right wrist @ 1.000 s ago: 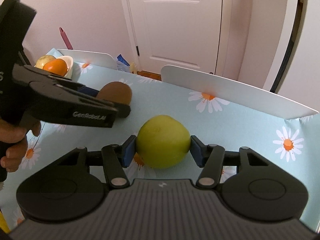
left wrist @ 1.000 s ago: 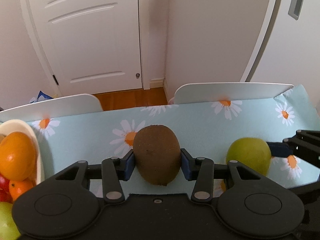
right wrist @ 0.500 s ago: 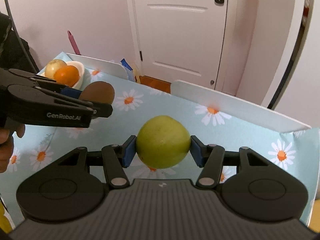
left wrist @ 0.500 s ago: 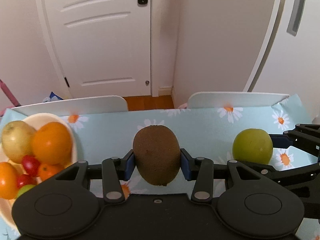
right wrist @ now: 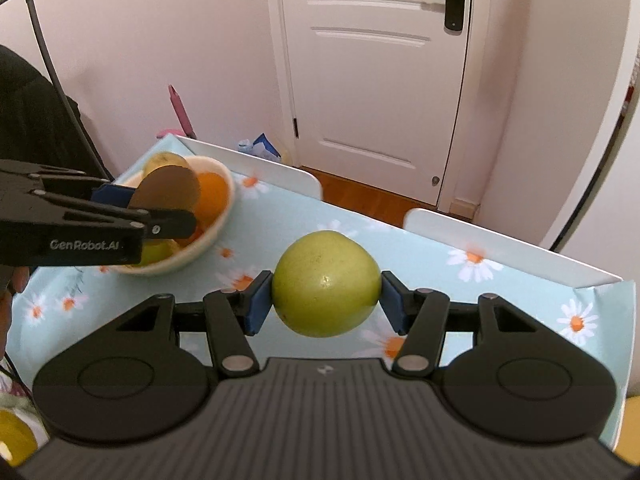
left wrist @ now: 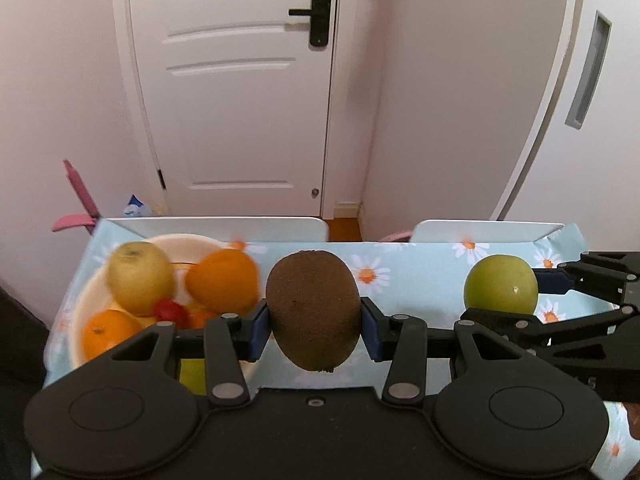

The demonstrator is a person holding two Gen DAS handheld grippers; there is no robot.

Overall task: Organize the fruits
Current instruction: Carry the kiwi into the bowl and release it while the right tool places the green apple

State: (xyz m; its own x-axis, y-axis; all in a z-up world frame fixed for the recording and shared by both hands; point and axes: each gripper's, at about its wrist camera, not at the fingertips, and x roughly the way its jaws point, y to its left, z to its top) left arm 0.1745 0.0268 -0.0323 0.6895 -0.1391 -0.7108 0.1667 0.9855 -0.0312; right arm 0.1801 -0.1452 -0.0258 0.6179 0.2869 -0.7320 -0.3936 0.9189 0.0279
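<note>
Carrying a kiwi in the left gripper beside the bowl on the table; right gripper is clamping an apple aloft. Advisable: be centring over the bowl's gap, lowering gently before releasing.

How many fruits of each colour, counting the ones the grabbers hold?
Brown: 1, fuzzy kiwi in left gripper
Green: 2, round apple in right gripper, green fruit half-hidden in cream bowl
Yellow: 1, round fruit
Orange: 2, oranges
Red: 1, small fruit
Total: at least 7; bowl blurred
</note>
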